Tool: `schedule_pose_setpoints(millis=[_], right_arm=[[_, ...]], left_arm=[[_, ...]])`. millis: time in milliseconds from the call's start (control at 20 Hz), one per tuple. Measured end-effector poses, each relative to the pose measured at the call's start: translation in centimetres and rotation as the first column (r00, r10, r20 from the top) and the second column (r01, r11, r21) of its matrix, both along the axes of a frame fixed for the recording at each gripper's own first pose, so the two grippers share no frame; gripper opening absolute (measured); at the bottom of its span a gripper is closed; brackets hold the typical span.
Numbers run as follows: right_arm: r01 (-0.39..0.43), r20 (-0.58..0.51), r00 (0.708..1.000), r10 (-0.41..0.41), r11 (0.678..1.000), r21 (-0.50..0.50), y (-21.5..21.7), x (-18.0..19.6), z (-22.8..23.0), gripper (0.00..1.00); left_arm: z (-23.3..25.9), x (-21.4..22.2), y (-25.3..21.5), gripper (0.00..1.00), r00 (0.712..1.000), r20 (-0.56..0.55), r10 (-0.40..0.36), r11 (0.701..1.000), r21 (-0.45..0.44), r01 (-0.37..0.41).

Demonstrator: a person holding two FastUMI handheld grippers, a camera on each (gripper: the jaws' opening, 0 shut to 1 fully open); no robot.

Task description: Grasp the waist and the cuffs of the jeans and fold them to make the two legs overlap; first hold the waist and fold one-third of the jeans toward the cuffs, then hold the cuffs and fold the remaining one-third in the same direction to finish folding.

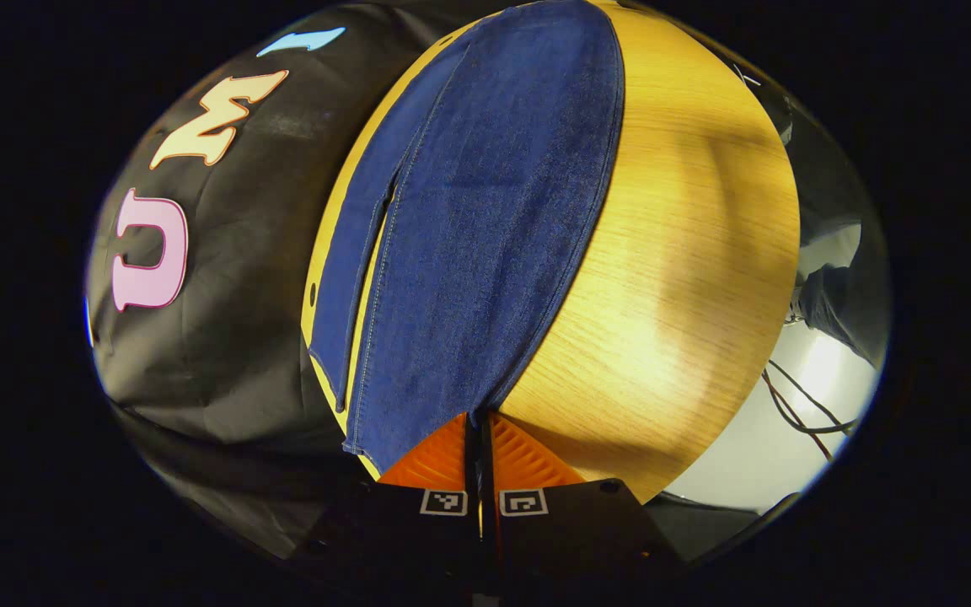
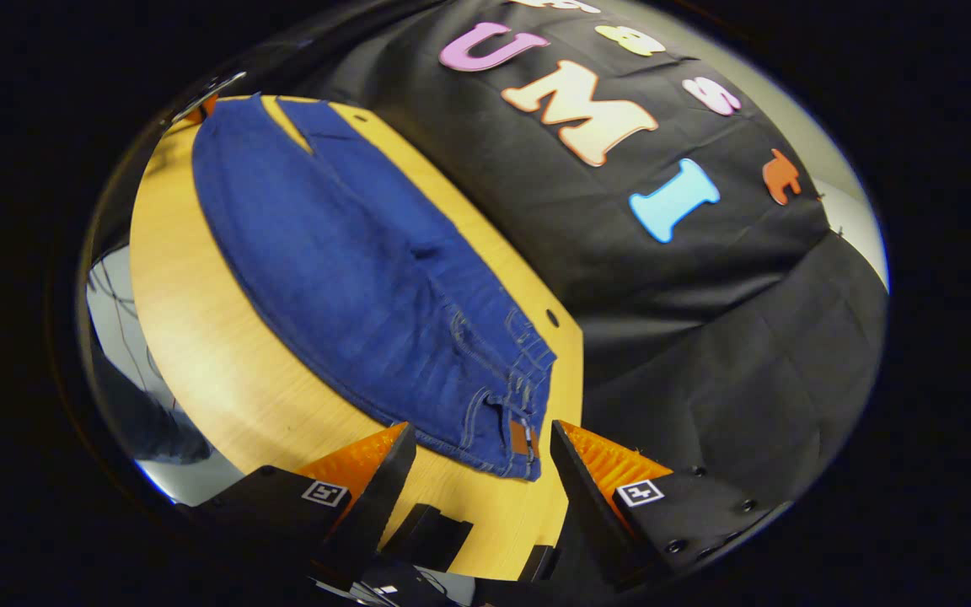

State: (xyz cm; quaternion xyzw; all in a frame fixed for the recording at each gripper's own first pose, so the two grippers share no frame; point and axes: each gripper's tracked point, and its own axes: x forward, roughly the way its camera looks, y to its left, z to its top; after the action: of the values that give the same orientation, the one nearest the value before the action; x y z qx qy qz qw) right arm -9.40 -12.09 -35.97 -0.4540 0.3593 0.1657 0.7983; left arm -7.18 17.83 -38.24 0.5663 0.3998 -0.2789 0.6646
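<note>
Dark blue jeans [image 1: 485, 228] lie flat along the wooden table [image 1: 688, 253], one leg mostly over the other, with the lower leg peeking out on the wall side. My left gripper [image 1: 479, 419] is shut on the near corner of the top leg's cuff, at the table's end. In the right gripper view the jeans [image 2: 351, 278] stretch away from the waistband [image 2: 519, 396], which lies just ahead of my right gripper [image 2: 480, 428]. Its fingers stand open, one on each side of the waist corner, above the table [image 2: 224, 362]. A small part of the left gripper [image 2: 209, 104] shows at the far cuffs.
The booth's black cloth wall [image 1: 233, 320] runs close along one long side of the table. Cables [image 1: 797, 405] lie on the pale floor past the other side, beside a dark clothed figure [image 1: 831, 303]. A small hole [image 2: 551, 319] marks the tabletop near the waist.
</note>
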Motion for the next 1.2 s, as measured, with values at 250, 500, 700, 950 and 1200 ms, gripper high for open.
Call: schedule_pose_setpoints(millis=[250, 500, 700, 950, 1200], right_arm=[[-0.095, -0.103, 0.991, 0.089, 0.994, -0.052, -0.1, -0.6, -3.9, 0.99], [-0.190, -0.160, 0.972, 0.174, 0.978, -0.089, 0.3, -0.4, -6.1, 0.98], [-0.279, -0.173, 0.951, 0.256, 0.952, -0.124, 1.1, 0.9, -7.2, 0.88], [-0.304, -0.204, 0.940, 0.275, 0.944, -0.129, 1.6, 2.0, -8.9, 0.65], [-0.325, -0.215, 0.932, 0.291, 0.935, -0.144, 1.7, 1.5, -9.6, 0.00]], left_arm=[[-0.1, 0.1, 0.0, 0.00, 1.000, 0.004, 0.016, 1.000, 0.022, -0.017], [-0.2, 0.1, 0.1, 0.00, 1.000, 0.005, 0.031, 0.999, 0.039, -0.031], [-0.1, 0.1, 0.2, 0.00, 0.999, 0.005, 0.036, 0.998, 0.048, -0.036], [0.0, 0.2, 0.3, 0.00, 0.999, 0.008, 0.038, 0.998, 0.054, -0.039], [0.1, 0.4, 0.3, 0.00, 0.998, 0.007, 0.068, 0.997, 0.040, -0.068]])
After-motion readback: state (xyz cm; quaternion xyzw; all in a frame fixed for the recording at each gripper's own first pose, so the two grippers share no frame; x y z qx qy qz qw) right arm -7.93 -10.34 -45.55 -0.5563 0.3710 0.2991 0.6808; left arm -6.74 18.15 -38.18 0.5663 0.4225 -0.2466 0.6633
